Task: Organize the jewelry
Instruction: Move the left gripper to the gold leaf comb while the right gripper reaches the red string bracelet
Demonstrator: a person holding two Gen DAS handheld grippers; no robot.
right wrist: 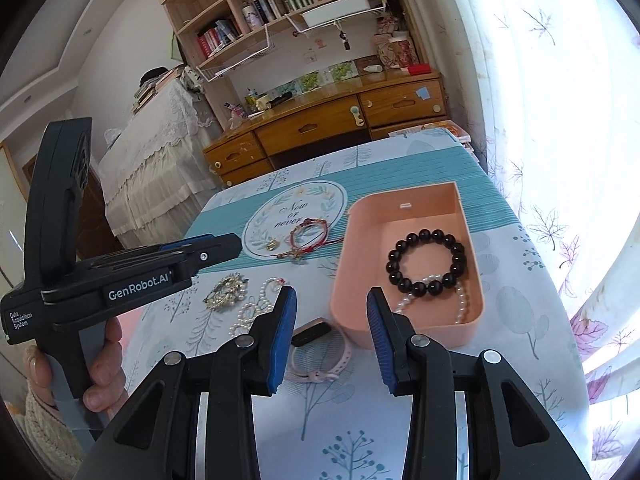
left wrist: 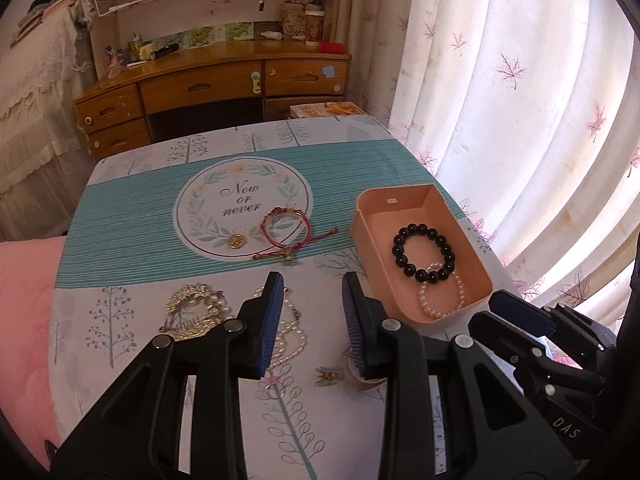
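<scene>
While both claws gape, bracelets (right wrist: 426, 266) in box (right wrist: 476, 300)

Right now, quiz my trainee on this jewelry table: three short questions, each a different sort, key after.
1. True or false: the black bead bracelet lies inside the peach plastic box.
2. Which rests on the tablecloth, not boxed? A) red cord bracelet B) white pearl bracelet
3. Fill in: the right gripper holds ____.

Key: 1 true; 2 A; 3 nothing.
</scene>
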